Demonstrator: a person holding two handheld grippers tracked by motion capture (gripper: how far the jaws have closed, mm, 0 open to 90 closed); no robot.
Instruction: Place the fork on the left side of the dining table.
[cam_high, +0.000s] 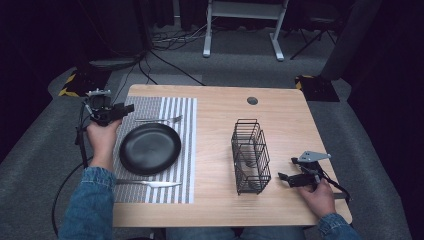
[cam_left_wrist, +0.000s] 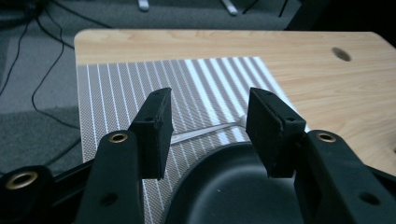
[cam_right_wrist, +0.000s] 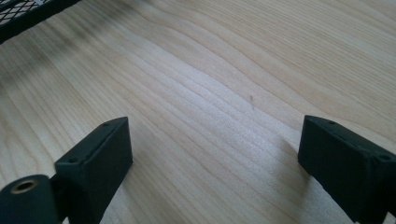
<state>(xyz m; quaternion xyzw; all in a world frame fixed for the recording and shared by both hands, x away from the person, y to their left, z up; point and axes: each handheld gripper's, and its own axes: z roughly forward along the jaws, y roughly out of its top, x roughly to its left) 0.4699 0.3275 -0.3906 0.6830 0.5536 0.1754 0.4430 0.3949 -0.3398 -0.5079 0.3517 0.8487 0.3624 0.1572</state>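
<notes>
A black plate (cam_high: 150, 148) sits on a striped placemat (cam_high: 186, 150) on the left half of the wooden table (cam_high: 290, 120). A silver fork (cam_high: 160, 119) lies on the mat beyond the plate, and a knife (cam_high: 150, 183) lies on its near side. My left gripper (cam_high: 129, 108) hovers at the mat's far left corner, open and holding nothing. In the left gripper view the fork (cam_left_wrist: 201, 132) runs across the gap between the jaws, beyond the plate (cam_left_wrist: 233, 186). My right gripper (cam_high: 287, 168) is wide open over bare wood (cam_right_wrist: 215, 93), to the right of a black wire basket (cam_high: 250, 155).
The basket's corner (cam_right_wrist: 28, 14) shows at the top left of the right gripper view. A round cable hole (cam_high: 252, 100) sits near the table's far edge. Bare wood lies between the mat and the basket. Cables and a desk frame are on the floor beyond.
</notes>
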